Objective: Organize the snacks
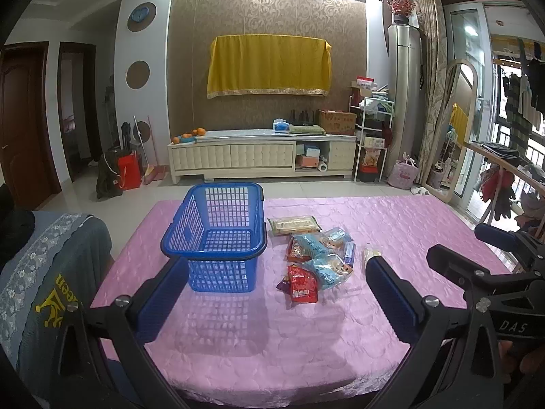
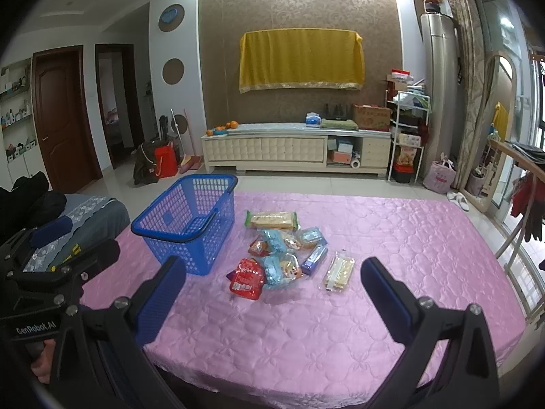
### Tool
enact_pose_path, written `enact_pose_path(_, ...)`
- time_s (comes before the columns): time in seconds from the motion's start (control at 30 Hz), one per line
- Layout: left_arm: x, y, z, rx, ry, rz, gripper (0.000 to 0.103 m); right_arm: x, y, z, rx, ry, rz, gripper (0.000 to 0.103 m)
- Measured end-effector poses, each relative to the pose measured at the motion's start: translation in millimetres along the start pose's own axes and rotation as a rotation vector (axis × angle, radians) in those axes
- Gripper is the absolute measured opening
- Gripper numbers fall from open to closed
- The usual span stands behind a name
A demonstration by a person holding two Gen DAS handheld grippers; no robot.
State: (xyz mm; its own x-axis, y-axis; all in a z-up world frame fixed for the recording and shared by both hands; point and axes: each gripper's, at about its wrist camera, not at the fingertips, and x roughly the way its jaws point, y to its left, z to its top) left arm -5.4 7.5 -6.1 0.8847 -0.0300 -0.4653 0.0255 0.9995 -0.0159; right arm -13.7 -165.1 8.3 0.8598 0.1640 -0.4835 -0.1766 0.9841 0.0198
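Snacks (image 2: 284,255) in crinkled foil and clear wrappers lie heaped on the quilted pink tablecloth (image 2: 374,306) beside a blue lattice plastic basket (image 2: 187,221), both the left gripper (image 1: 272,300) and right gripper (image 2: 272,296) hovering level, jaws spread, empty.

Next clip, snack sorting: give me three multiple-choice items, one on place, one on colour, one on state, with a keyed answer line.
1. Where does the snack pile lie relative to the basket?
A. inside it
B. on the tablecloth to its right
C. on the floor

2. What colour is the basket?
A. blue
B. green
C. white

3. How do both grippers stand?
A. shut on a packet
B. open, holding nothing
C. gripping the basket handle

Answers: 1 B, packets rest on the pink tablecloth beside the basket; 2 A, its mesh walls are blue; 3 B, left gripper and right gripper show spread fingers with only cloth between.
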Motion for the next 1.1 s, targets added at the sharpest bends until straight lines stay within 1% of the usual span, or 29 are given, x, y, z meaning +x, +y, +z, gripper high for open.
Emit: enact_pose_path(1.1, 2.7, 4.9, -4.3, -0.02, 0.017, 0.005, 0.103, 6.3, 0.3, -4.8, -0.003, 0.017, 0.022, 0.103)
